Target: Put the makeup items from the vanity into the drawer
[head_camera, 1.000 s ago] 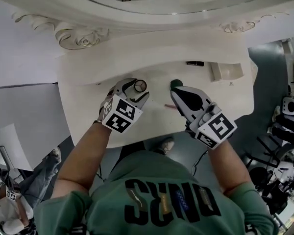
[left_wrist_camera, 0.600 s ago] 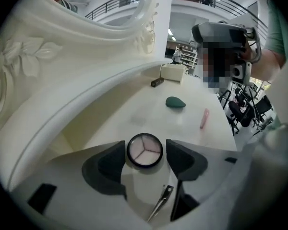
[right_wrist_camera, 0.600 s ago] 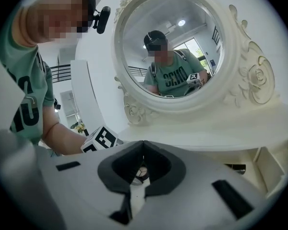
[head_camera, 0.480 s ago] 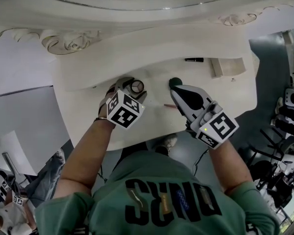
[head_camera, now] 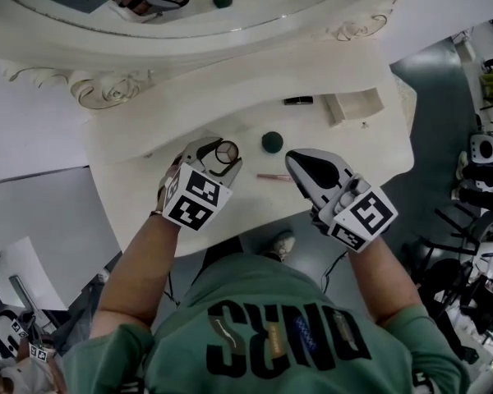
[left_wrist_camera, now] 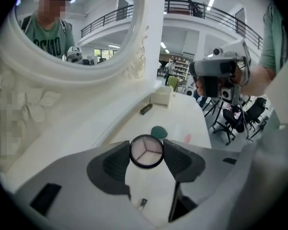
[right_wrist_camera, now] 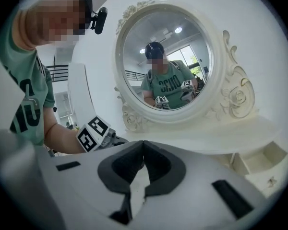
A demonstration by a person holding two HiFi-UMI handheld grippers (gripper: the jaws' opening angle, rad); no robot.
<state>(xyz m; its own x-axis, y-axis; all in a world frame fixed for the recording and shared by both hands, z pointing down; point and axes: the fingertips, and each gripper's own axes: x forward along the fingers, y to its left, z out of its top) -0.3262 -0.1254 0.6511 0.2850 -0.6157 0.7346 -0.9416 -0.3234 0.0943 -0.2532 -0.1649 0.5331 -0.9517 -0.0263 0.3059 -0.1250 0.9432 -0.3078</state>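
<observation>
**Mia:** Where is the little round compact?

**Ben:** It sits on the white worktop, right between the two jaws of the left tool. The jaws are closing on it. Both pads look like they touch its sides.

**Mia:** What about the right tool?

**Ben:** Its jaws are together and it holds nothing. It hangs over the front edge of the worktop, near a thin pink stick.

**Mia:** What else is out?

**Ben:** A green round thing lies just past the compact. A small black tube lies farther back, beside the open drawer.

**Mia:** So which step is this?

**Ben:** I think it is the pick-up of the compact. Nothing I can see is in the drawer yet.

**Mia:** And next?

**Ben:** A firm squeeze first, I guess. Then lift it, carry it over the green thing to the drawer on the right, and let go there.
</observation>
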